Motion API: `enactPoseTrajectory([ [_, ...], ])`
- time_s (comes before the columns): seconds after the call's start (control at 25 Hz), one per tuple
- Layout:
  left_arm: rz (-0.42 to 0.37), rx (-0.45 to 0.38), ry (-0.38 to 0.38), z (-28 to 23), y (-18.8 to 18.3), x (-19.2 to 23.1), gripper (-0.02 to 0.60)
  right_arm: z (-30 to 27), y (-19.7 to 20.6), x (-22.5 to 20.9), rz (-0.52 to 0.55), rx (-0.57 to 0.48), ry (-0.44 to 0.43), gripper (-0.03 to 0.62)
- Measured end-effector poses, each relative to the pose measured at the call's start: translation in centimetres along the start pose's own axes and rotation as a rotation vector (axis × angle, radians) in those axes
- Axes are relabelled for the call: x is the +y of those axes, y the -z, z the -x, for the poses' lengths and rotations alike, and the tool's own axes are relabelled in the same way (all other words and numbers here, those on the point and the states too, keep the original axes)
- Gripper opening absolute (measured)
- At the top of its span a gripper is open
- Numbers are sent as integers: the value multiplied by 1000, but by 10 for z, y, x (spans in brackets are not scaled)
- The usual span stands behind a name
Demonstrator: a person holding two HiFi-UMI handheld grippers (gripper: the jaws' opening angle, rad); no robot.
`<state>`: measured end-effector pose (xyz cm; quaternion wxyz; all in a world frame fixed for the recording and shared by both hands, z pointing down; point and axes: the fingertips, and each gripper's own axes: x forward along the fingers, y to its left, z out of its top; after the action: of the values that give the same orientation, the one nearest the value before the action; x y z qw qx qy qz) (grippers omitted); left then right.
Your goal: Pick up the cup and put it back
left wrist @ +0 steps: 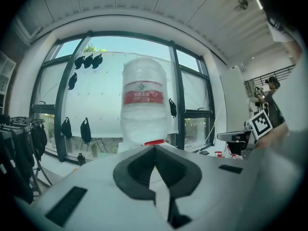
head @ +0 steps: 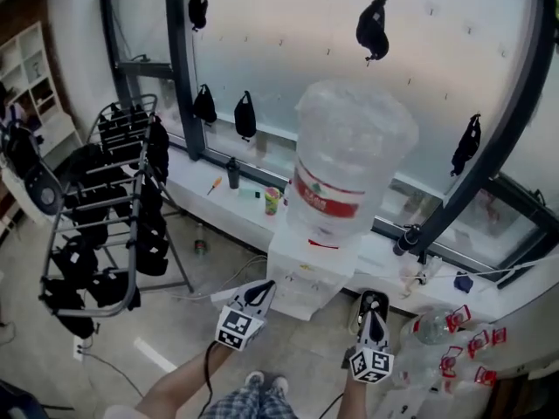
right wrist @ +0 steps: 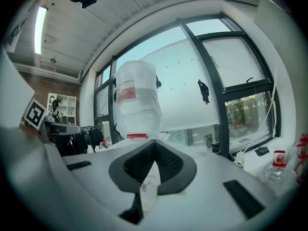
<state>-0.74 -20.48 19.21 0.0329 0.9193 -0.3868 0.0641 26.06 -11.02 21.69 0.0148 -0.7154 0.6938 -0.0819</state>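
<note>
Head view: the left gripper (head: 259, 290) and right gripper (head: 374, 304) are hovering in front of the water dispenser (head: 306, 278). The cup (head: 272, 201) is sitting on the window ledge (head: 192, 177), well beyond the left gripper, untouched.

Left gripper view: the jaws are pressing together, empty, facing the water bottle (left wrist: 143, 100).

Right gripper view: the jaws are clenched too, gripping nothing.

Head view: high, steeply down. Gripper views: close, roughly level, facing water bottle (head: 349, 160); all three share it.
</note>
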Motion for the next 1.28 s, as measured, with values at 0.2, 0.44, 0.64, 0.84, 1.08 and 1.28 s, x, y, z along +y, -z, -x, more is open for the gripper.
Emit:
enactPoseTrajectory([
  [0.2, -3, -24, -24, 5, -25, 7, 25, 9, -40, 3, -2, -29, -21, 17],
  [0.44, 21, -36, -44, 10, -51, 12, 25, 17, -72, 7, 2, -69, -35, 17],
  [0.64, 13, -59, -42, 8, -67, 14, 25, 21, -89, -1, 19, -93, -16, 17],
  [0.84, 11, -82, -46, 6, -84, 13, 25, 25, -100, -8, 27, -103, 0, 15],
  [1.08, 27, -92, -44, 0, -86, 10, 25, 26, -105, -14, 39, -107, 17, 15],
  [1.28, 33, -86, -44, -6, -84, 11, 25, 23, -103, -13, 36, -104, 5, 15],
])
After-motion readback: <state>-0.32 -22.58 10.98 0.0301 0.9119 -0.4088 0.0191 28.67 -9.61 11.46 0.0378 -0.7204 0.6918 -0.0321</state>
